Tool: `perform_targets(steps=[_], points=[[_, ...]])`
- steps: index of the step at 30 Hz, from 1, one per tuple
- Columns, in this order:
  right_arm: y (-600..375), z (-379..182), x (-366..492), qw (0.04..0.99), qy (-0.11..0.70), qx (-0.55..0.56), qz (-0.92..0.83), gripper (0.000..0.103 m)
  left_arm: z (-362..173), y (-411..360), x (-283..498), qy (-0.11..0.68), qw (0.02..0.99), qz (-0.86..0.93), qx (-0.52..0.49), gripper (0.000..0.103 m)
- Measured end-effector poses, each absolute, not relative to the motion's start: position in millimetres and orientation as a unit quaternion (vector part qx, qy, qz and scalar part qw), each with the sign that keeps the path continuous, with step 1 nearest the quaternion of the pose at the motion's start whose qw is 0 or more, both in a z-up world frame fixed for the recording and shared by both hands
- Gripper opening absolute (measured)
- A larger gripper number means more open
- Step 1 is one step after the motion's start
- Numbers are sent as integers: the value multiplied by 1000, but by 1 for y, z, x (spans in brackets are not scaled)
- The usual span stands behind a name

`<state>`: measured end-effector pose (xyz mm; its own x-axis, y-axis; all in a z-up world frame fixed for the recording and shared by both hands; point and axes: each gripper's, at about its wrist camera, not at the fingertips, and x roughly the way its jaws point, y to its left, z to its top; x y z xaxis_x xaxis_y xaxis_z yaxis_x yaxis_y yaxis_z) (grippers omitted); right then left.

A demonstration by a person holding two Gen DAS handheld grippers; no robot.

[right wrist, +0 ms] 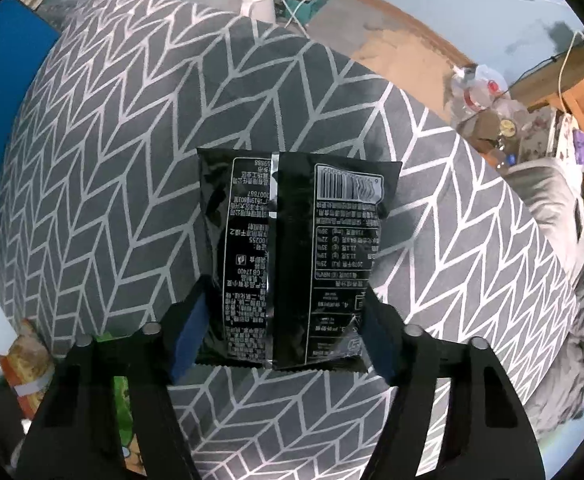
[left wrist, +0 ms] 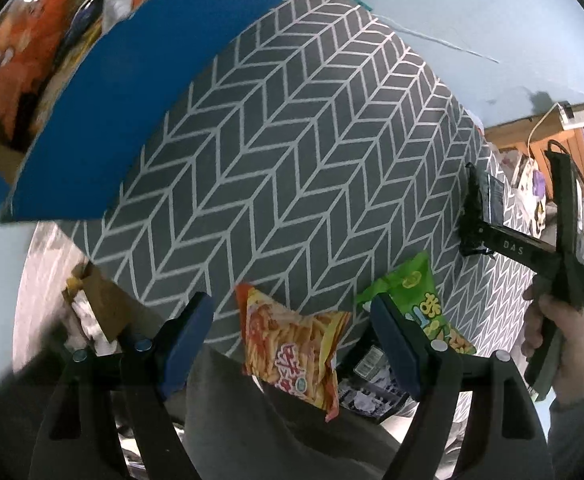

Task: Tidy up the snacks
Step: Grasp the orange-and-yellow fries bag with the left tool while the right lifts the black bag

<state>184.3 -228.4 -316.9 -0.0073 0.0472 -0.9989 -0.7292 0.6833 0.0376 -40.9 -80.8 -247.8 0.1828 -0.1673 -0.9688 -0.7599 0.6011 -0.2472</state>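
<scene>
The right gripper (right wrist: 282,320) held a black snack bag (right wrist: 292,256) between its two blue pads (right wrist: 190,334), squeezing it from both sides. The bag hung above a gray cloth with white zigzag lines (right wrist: 132,160), with its back side and bar code facing the camera.

The left gripper (left wrist: 292,340) had its fingers spread wide apart, with nothing held. Between them, an orange bag of fries snacks (left wrist: 292,352) lay at the near edge of the cloth. A green snack bag (left wrist: 420,300) lay just beside it on the right, partly behind the right pad. A blue box (left wrist: 132,100) sat at the far left, with orange bags (left wrist: 16,64) inside. On the right, a hand (left wrist: 560,336) held the other gripper with the black bag.
</scene>
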Motion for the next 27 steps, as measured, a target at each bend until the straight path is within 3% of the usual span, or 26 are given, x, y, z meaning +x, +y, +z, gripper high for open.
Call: perform_targets(steps=[11, 21, 27], points=[[-227, -297, 155, 658, 615, -273, 338, 65, -266, -100, -58, 586, 644, 230, -435, 87], [-235, -277, 146, 665, 604, -275, 343, 65, -294, -113, -49, 612, 643, 215, -407, 87], [-234, -266, 140, 664, 605, -268, 348, 65, -304, -117, -43, 629, 637, 206, -394, 81]])
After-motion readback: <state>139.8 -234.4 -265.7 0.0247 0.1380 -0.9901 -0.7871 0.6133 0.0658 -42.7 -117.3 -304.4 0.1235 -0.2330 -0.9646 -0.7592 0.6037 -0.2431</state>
